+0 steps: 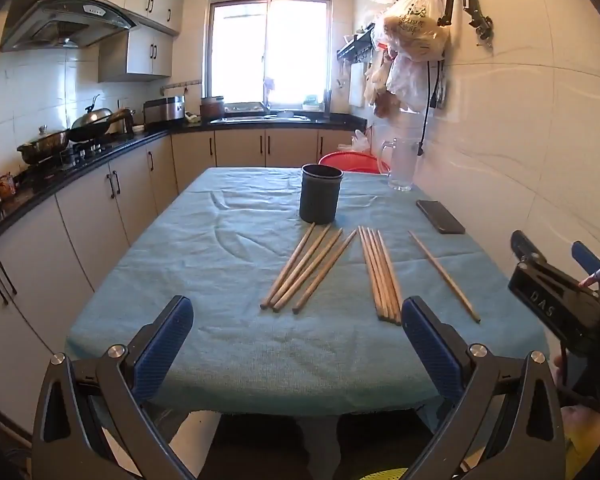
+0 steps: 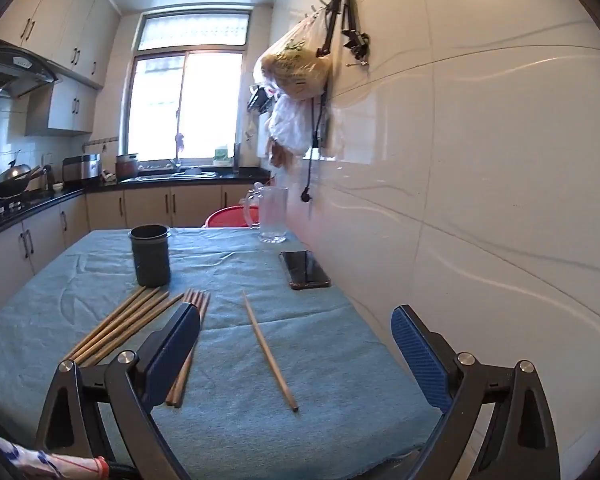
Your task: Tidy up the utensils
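Wooden chopsticks lie loose on the blue-green cloth before the dark cylindrical holder, so we judge nothing gathered yet; our left gripper and right gripper, spread wide and empty, must next close on one.

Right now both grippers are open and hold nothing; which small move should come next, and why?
Probably lower the right gripper onto the single chopstick. It lies alone on the cloth right between the open fingers, apart from the other chopsticks, and the dark cup beyond stands upright to receive it.
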{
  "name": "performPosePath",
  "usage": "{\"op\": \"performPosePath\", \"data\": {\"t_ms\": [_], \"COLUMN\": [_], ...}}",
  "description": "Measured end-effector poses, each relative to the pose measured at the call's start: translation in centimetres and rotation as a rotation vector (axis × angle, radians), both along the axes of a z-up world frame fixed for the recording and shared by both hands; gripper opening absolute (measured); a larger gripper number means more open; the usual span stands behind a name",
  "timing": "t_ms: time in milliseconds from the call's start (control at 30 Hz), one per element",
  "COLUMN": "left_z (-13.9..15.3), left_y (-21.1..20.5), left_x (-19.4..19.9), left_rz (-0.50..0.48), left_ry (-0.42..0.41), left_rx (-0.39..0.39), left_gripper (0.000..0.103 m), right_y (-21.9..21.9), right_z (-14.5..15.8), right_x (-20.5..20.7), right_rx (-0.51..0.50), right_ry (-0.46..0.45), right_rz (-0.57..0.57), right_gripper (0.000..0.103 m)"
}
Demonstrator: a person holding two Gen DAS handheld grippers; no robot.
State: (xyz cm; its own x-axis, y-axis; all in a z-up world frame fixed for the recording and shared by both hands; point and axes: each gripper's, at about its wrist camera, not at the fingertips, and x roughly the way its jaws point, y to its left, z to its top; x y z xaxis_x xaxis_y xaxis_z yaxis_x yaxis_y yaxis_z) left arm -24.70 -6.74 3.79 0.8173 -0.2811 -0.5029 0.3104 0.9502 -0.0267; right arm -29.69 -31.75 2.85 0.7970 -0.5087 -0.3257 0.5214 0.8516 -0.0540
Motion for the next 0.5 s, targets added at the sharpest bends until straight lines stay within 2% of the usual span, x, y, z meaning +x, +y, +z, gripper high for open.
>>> {"op": "performPosePath", "data": {"t_ms": [267,500], "left_z": [-0.5,-0.9], "left_y": [-1.4,-2.7], "left_x": [0.2,0.6], "left_rz": [-0.043,-0.059], "left_ry": [0.006,-0.015], "left_rx": [0.034,0.097], "left_gripper": [0.103,0.103], "right_y": [-1.7,-1.1], "right_z": [-0.8,-2.4], "right_x": [1.0,2.2], "right_rx": [0.05,0.023], "right_ry": [0.06,0.101], "right_rz": [-0.015,0.005], "right_gripper": [0.098,0.098]}}
